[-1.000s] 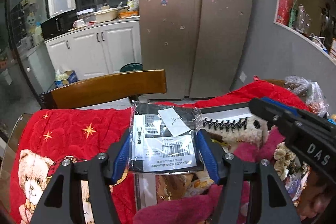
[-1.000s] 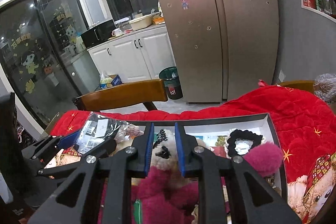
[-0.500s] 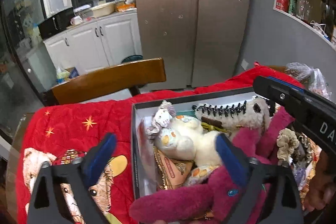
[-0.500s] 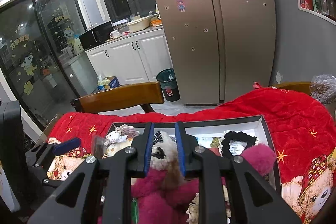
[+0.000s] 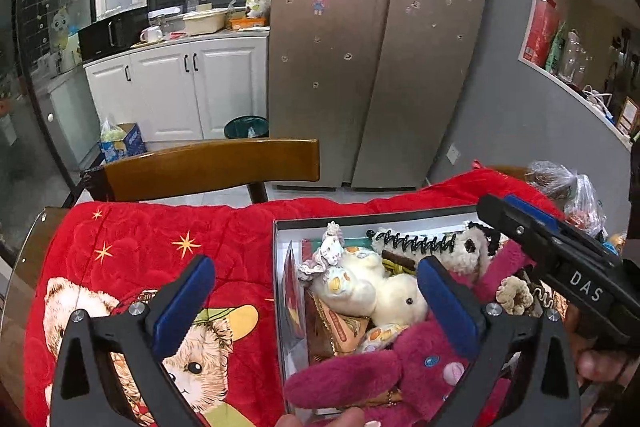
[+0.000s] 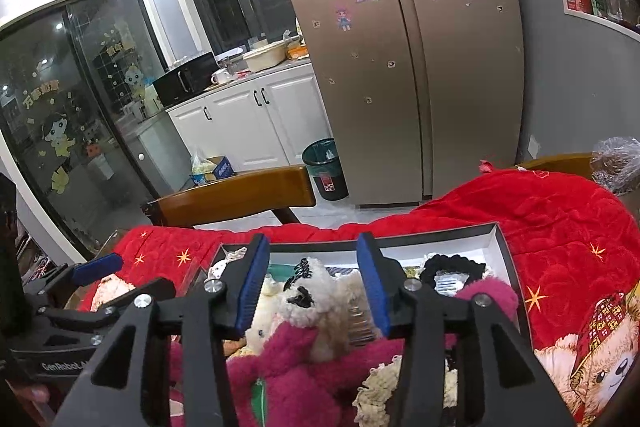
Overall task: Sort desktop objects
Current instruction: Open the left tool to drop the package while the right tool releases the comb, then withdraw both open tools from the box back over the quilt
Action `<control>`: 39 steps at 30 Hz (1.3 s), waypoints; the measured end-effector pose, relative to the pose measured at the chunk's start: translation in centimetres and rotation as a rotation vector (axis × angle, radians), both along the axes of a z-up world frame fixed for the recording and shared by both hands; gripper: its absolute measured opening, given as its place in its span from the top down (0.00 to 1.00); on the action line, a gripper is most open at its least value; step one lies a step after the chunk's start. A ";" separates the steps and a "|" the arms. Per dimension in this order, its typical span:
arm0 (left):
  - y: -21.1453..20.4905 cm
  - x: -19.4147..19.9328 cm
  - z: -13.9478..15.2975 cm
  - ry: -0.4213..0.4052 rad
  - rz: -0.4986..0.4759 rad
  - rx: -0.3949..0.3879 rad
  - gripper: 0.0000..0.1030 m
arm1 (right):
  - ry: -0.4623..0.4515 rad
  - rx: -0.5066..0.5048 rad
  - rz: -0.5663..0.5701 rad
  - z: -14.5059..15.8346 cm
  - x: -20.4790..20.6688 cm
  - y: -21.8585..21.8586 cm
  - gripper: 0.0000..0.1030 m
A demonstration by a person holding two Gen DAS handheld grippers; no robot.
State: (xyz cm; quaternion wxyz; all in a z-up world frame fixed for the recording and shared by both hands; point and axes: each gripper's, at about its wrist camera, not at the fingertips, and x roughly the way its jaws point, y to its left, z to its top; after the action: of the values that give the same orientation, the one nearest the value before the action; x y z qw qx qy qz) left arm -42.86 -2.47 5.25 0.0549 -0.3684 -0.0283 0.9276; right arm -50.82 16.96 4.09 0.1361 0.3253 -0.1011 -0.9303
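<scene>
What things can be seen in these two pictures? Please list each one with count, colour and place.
box: one, grey, on the blanket
blanket: one, red with bears and stars, over the table
pink plush toy: one, near end of box
cream plush toy: one, middle of box
black hair tie: one, far right corner of box
chair: one, brown wood, behind table
fridge: one, silver, at the wall
bin: one, dark, beside fridge
left tongs: blue pads, wide open, empty
right tongs: blue pads, just opening, over the toys, gripping nothing
</scene>
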 end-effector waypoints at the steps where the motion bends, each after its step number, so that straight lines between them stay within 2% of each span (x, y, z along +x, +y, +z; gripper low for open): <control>1: 0.0 0.0 0.1 0.004 0.004 -0.002 0.00 | 0.003 0.000 0.002 0.2 0.1 -0.1 0.50; 5: 0.0 0.1 0.3 0.015 0.008 -0.002 0.00 | 0.014 -0.038 0.025 1.0 0.7 0.0 0.42; 7: -0.1 0.3 0.6 0.025 0.013 0.002 0.00 | 0.040 -0.052 0.042 2.0 1.3 0.0 0.26; 10: -0.4 0.5 1.1 0.040 0.015 0.023 0.00 | 0.093 -0.043 0.063 3.6 2.6 -0.4 0.11; 13: -0.8 0.8 1.7 0.055 0.025 0.036 0.00 | 0.140 -0.019 0.081 5.1 3.9 -1.2 0.02; 17: -1.1 1.1 2.2 0.072 0.036 0.048 0.00 | 0.136 0.028 0.074 6.6 4.9 -2.0 0.00; 22: -1.2 1.2 2.6 0.080 0.044 0.050 0.00 | 0.212 0.068 0.050 9.1 7.5 -2.1 0.00; 28: -1.5 2.9 4.2 0.108 0.042 0.066 0.00 | 0.291 0.057 0.025 12.4 11.6 -1.6 0.00; 31: -1.9 4.8 5.6 0.129 0.042 0.084 0.00 | 0.321 0.127 0.026 13.7 14.9 -1.7 0.00; 34: -2.2 7.8 7.0 0.161 0.046 0.077 0.00 | 0.370 0.200 -0.024 14.4 18.5 -1.4 0.00; 39: -3.5 13.6 7.9 0.202 0.111 0.010 0.00 | 0.370 0.159 -0.046 14.8 23.9 1.0 0.00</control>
State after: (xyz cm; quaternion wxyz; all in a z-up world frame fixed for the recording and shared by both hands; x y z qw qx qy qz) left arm -29.23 -6.01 13.12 0.0079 -0.2705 -0.0473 0.9615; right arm -26.93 17.98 18.86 0.1052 0.1561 -0.0078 -0.9821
